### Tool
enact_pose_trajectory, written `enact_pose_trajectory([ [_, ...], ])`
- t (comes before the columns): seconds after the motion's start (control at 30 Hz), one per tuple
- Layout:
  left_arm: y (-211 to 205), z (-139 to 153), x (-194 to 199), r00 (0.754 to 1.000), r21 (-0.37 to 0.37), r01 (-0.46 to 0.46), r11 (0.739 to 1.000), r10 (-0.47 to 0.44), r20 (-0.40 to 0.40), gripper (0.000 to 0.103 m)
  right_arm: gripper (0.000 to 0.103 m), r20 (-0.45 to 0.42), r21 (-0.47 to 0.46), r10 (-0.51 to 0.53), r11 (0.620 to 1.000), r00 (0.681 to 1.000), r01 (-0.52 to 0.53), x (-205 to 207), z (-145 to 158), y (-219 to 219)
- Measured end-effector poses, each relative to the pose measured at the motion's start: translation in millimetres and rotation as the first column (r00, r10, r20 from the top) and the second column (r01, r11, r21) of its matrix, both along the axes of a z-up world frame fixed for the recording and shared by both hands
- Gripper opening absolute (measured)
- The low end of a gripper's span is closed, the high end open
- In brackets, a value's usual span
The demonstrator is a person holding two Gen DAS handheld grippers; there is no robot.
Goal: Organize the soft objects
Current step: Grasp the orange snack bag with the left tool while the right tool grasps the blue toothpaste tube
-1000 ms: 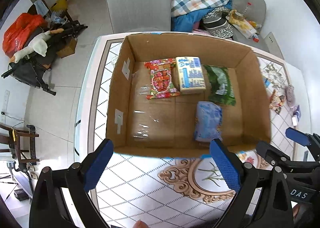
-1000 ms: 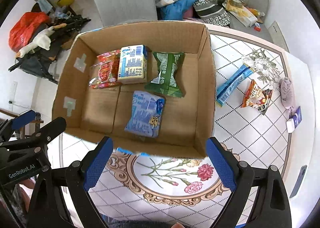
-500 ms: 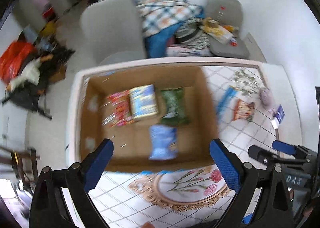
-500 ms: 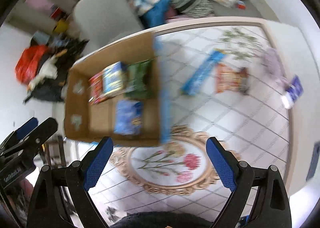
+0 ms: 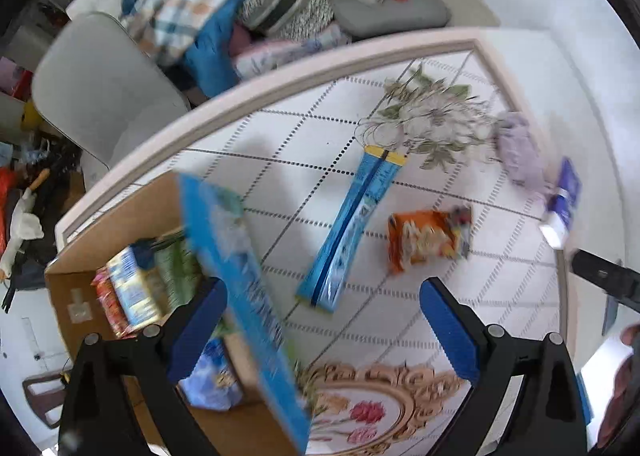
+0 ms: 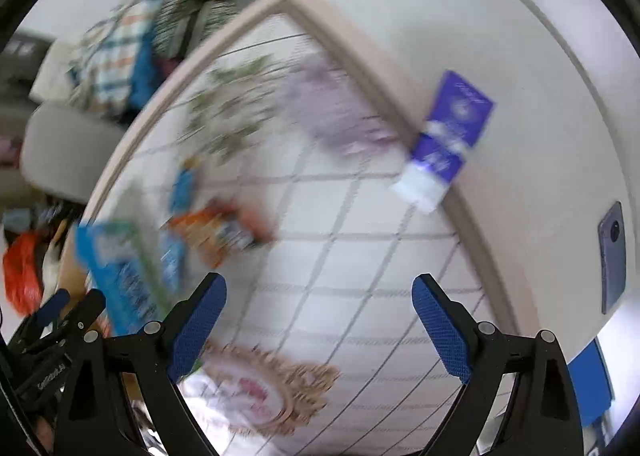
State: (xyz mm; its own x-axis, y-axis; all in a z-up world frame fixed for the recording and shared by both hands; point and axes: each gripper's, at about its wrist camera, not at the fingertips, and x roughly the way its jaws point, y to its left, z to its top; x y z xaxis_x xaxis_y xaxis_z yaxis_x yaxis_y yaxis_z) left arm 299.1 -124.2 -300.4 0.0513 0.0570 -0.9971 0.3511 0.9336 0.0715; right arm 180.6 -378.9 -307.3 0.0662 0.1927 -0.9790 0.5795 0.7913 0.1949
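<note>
My left gripper is open and empty above the table, just right of the cardboard box, which holds several snack packs. Ahead of it lie a long blue packet and an orange snack bag. A lilac cloth and a purple-and-white pack lie at the far right. My right gripper is open and empty over bare table; its view is blurred. In that view the purple-and-white pack lies ahead to the right, the lilac cloth ahead, and the orange bag to the left.
A grey phone lies near the table's right edge. Behind the table stand a grey chair and a seat piled with a plaid blanket and bags. Clutter covers the floor at left.
Both grippers have swung to the right, away from the box. The loose items on the table's right side now fill both views. Both stay open and empty.
</note>
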Motion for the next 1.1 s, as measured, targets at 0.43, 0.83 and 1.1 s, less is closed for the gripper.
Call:
enact_pose_trajectory([
  [0.43,-37.6,-78.2,46.2,0.98,-0.013,0.026,1.0,-0.028,-0.196,0.077,0.096,-0.139,-0.029,-0.206,0.979,0.969,0.204,19.9,-82.0,-105.3],
  [0.83,-10.8,-90.3,17.4,0.8,-0.198,-0.473,0.858,0.325,-0.504,0.079,0.058,-0.182,-0.046,-0.168,0.986,0.969,0.162,39.9,-118.2,-111.9],
  [1.1,-23.2,-131.6,19.1,0.697,-0.164,-0.626,0.763,0.452,-0.556,0.079,0.057,-0.196,-0.048,0.038,0.998,0.98,-0.048,35.0,-121.1,-74.3],
])
